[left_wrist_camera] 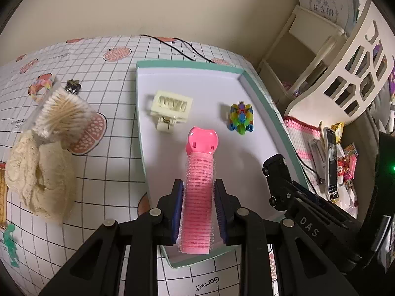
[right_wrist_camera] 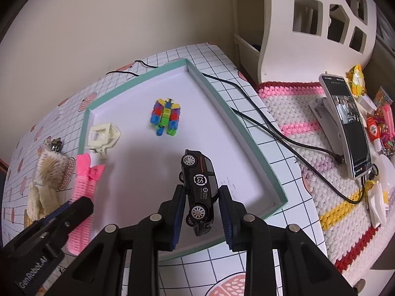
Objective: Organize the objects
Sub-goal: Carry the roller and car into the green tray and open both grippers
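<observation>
Over the teal-rimmed tray point(left_wrist_camera: 259, 93) on the gridded tabletop point(left_wrist_camera: 111, 162), my left gripper point(left_wrist_camera: 198, 212) clamps the pink hair roller point(left_wrist_camera: 198, 197), its long axis pointing away toward the far edge. My right gripper point(right_wrist_camera: 201, 214) clamps the black toy car point(right_wrist_camera: 200, 192) lengthwise along the fingers.

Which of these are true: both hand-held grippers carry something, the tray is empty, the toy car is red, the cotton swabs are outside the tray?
1. Both carry something: true. The left hand-held gripper clamps a pink hair roller; the right hand-held gripper clamps a toy car.
2. The tray is empty: false. A cream hair claw clip and a colourful block toy lie in it.
3. The car is red: false. It is black.
4. The cotton swabs are outside the tray: true, on the tablecloth.
</observation>
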The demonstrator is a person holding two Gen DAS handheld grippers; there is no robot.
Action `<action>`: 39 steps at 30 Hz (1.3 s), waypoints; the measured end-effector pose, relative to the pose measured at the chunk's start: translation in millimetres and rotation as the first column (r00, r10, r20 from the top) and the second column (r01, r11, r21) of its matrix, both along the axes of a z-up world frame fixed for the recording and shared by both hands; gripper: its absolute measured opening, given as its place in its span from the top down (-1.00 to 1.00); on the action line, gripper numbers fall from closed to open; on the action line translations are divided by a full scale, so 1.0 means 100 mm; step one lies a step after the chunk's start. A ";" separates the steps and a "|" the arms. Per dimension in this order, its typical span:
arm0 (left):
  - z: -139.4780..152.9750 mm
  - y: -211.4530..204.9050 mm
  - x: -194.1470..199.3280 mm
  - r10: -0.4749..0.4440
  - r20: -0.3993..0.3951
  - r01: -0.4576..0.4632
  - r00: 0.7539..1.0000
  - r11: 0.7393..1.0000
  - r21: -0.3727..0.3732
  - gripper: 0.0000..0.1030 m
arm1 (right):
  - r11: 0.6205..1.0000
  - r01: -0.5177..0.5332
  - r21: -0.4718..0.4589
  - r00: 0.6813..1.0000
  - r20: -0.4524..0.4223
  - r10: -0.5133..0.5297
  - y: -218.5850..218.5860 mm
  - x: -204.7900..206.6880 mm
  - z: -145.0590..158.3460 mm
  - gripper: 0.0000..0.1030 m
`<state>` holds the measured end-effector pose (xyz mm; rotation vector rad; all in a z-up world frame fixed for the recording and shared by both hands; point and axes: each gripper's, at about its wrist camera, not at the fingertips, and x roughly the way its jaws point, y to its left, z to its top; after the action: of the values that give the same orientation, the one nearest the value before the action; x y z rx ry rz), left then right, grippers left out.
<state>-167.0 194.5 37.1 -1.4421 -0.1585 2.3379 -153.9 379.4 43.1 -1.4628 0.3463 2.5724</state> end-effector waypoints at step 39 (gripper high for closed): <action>-0.25 -0.22 -0.12 0.040 0.104 -0.032 0.994 0.996 -0.081 0.47 | 0.996 -0.080 0.028 0.995 0.070 0.078 -0.34 -0.07 -0.11 0.41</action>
<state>-178.7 172.1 12.0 -1.6153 -0.1231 2.3205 -161.1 345.8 32.2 -1.5799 0.2429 2.5678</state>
